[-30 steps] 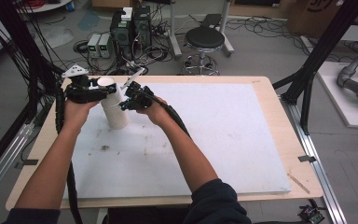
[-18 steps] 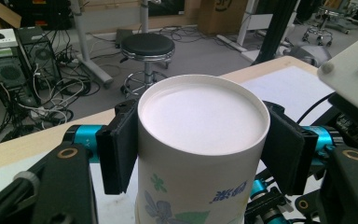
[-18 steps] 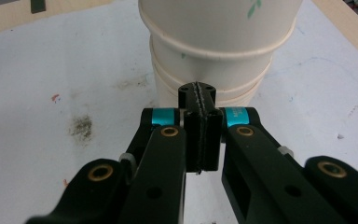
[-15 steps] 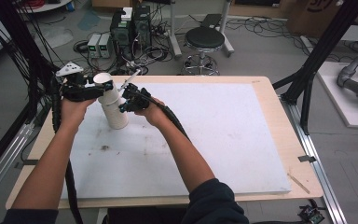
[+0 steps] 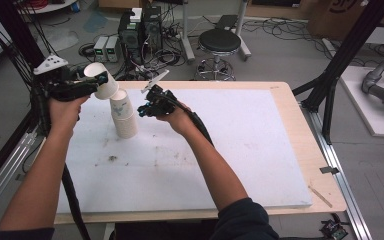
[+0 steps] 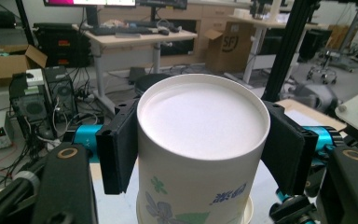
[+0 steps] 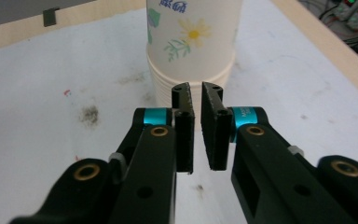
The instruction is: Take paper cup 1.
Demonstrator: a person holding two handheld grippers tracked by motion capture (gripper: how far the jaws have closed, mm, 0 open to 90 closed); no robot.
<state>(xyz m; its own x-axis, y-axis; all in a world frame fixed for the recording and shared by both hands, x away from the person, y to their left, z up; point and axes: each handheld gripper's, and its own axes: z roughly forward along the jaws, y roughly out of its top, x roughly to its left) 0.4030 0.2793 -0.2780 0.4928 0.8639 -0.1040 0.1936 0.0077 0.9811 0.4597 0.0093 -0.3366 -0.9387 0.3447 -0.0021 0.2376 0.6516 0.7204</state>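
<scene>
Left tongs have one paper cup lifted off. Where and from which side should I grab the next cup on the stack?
Grip the top cup of the stack across its side wall just under the upturned base, where it stands proud of the nested rims. Come in level from the side with the right tongs, jaws opened wider; the cups stand upside down, so no rim to pinch.

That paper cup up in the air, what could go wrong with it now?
The left hand-held gripper pinches the paper cup by its thin sides, so it might get crushed or slip out. The right hand-held gripper isn't gripping the stack of cups, so a bump could tip the stack over.
</scene>
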